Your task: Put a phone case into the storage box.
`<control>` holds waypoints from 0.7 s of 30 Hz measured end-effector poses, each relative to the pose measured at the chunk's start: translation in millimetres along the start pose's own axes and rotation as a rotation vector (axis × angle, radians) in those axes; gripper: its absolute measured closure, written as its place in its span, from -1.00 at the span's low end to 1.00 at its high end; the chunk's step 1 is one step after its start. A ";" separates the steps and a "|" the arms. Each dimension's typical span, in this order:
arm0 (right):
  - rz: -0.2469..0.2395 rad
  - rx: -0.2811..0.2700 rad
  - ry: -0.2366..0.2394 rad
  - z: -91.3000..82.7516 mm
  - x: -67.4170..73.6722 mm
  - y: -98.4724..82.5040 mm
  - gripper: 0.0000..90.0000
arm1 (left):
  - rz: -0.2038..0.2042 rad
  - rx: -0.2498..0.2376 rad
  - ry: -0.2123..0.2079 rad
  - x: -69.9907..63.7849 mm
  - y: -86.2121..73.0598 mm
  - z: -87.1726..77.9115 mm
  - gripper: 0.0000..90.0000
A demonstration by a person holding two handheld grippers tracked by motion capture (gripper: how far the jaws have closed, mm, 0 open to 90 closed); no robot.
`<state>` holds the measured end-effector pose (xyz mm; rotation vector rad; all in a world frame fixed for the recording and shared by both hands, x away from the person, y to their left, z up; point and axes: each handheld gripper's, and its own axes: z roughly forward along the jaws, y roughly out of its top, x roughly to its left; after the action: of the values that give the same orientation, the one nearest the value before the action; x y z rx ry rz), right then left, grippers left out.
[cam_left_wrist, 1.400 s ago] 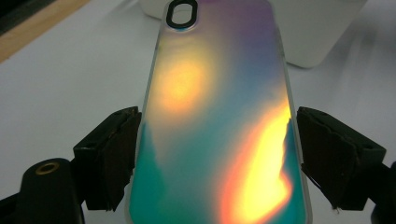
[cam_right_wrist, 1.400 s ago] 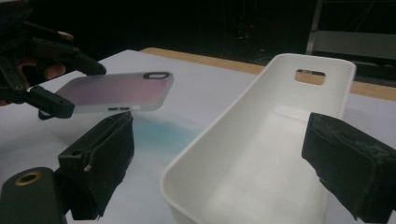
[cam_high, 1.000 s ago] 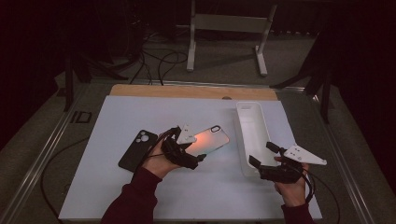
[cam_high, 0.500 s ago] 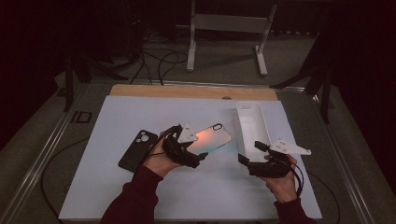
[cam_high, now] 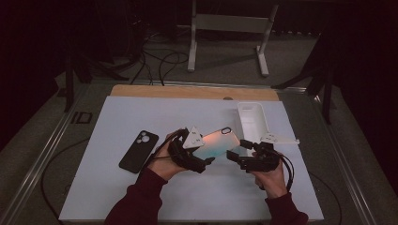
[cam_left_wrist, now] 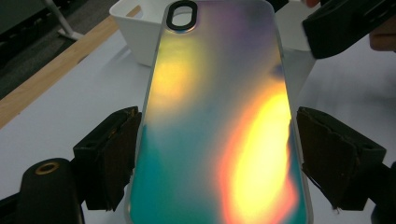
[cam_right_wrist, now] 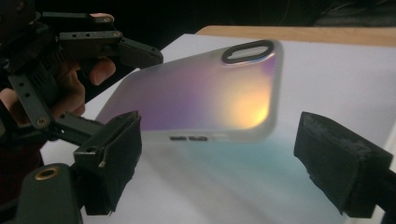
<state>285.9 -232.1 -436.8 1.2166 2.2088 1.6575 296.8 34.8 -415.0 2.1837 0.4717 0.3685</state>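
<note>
An iridescent phone case [cam_high: 218,143] hangs tilted above the white mat [cam_high: 141,117]. My left gripper [cam_high: 206,150] is shut on it across its width. In the left gripper view both pads press the long edges of the case [cam_left_wrist: 219,121]. My right gripper [cam_high: 237,149] sits just right of the case and points at its lower end. Its jaws have just been closing. In the right gripper view the case [cam_right_wrist: 205,98] lies ahead between the wide jaws, and neither pad touches it. A black phone [cam_high: 139,151] lies face down on the mat to the left.
A white rectangular bin [cam_high: 251,119] stands on the mat at the back right, close behind the right hand. A wooden strip [cam_high: 187,91] runs along the mat's far edge. Beyond the table are a metal stand and cables on the floor.
The right gripper has moved left from beside the bin up to the end of the case. The left hand and the case have stayed where they were.
</note>
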 end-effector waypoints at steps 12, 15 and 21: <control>0.069 0.005 0.055 4.7 2.0 3.2 -0.15 | 0.043 -0.017 -0.036 -7.6 0.0 4.3 -0.62; 0.078 -0.002 0.070 5.1 4.0 4.8 0.08 | 0.058 -0.006 -0.038 -11.9 0.4 8.1 -0.62; 0.102 -0.030 0.125 4.1 5.3 7.0 0.73 | 0.087 0.036 -0.020 -18.1 -2.4 18.5 -0.62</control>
<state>288.2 -225.0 -430.6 1.2711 2.2174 1.8469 288.0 15.3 -429.7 2.2460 0.3760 0.3874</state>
